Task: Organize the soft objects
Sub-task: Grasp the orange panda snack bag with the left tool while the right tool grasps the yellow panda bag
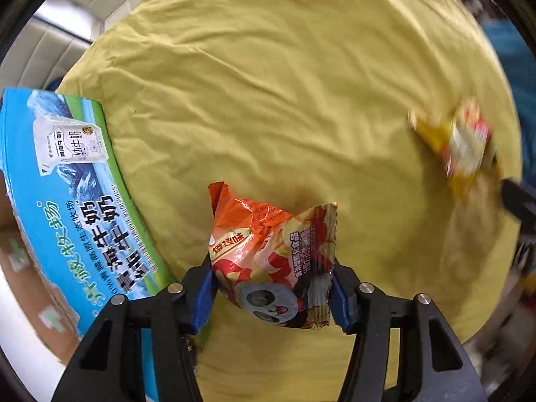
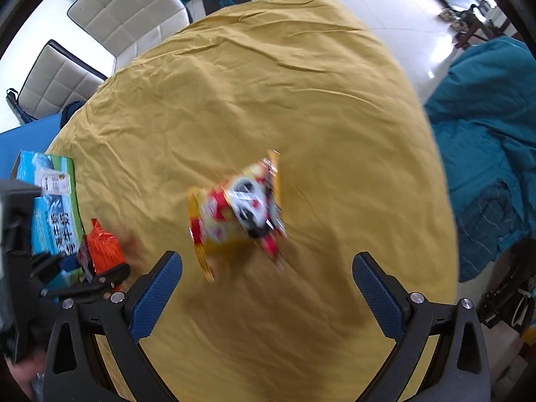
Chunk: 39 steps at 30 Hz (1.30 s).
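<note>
My left gripper (image 1: pixel 271 296) is shut on an orange snack bag (image 1: pixel 268 254) with a panda print, held just above the yellow cloth beside the blue milk box (image 1: pixel 80 207). The same bag (image 2: pixel 102 251) and box (image 2: pixel 53 207) show at the left of the right wrist view. A yellow snack bag (image 2: pixel 238 214) with a panda print lies on the cloth, blurred, just ahead of my right gripper (image 2: pixel 268 288), which is open and empty. That bag also shows blurred at the right of the left wrist view (image 1: pixel 459 147).
A round table under a wrinkled yellow cloth (image 2: pixel 268 100) fills both views. White padded chairs (image 2: pixel 130 10) stand at the far left. A teal cloth (image 2: pixel 489 140) covers something to the right. Tiled floor lies beyond.
</note>
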Available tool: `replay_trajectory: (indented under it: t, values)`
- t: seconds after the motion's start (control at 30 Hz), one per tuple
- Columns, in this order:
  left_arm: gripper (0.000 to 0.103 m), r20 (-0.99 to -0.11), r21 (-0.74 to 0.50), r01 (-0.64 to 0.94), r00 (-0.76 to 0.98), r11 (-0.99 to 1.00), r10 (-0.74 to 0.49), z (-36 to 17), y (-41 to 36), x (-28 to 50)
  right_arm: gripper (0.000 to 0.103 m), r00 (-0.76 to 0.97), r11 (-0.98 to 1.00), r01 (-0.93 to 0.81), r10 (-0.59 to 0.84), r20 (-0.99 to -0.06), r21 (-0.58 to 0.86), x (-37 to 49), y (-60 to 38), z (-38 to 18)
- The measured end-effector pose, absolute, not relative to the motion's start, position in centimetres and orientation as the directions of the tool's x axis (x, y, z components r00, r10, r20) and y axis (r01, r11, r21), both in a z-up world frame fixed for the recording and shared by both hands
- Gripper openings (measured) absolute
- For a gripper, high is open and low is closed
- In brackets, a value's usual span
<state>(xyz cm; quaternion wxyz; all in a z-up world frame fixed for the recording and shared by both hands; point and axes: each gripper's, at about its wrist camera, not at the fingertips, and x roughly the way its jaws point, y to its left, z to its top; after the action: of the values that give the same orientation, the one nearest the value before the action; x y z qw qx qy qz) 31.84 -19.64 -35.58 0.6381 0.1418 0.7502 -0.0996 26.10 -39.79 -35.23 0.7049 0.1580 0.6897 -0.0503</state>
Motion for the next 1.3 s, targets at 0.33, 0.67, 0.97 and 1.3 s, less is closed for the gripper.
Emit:
replay_trajectory:
  t: [0.33, 0.67, 0.97, 1.3]
  values:
    - [0.054, -0.988, -0.030, 0.234, -0.152, 0.972, 0.006, -37.5, -19.0, 31.3, 0.099, -0.072, 0.951, 0.272, 0.172, -0.982, 0.146, 29.4, -38.1, -40.5]
    - [0.056, -0.988, -0.036, 0.219, -0.157, 0.975, -0.001, -41.0, -19.0, 32.9, 0.088, -0.097, 0.957, 0.263, 0.149, -0.984, 0.119, 29.7, -36.4, -42.1]
    - [0.054, -0.991, -0.026, 0.222, -0.135, 0.975, 0.004, -41.9, -19.2, 32.5, 0.065, -0.084, 0.963, 0.253, 0.114, -0.990, 0.089, 29.4, -35.3, -41.9]
    - [0.053, -0.996, -0.017, 0.231, -0.091, 0.973, 0.005, -40.0, -20.2, 29.9, 0.055, -0.072, 0.964, 0.249, 0.115, -0.991, 0.094, 27.8, -35.8, -40.4]
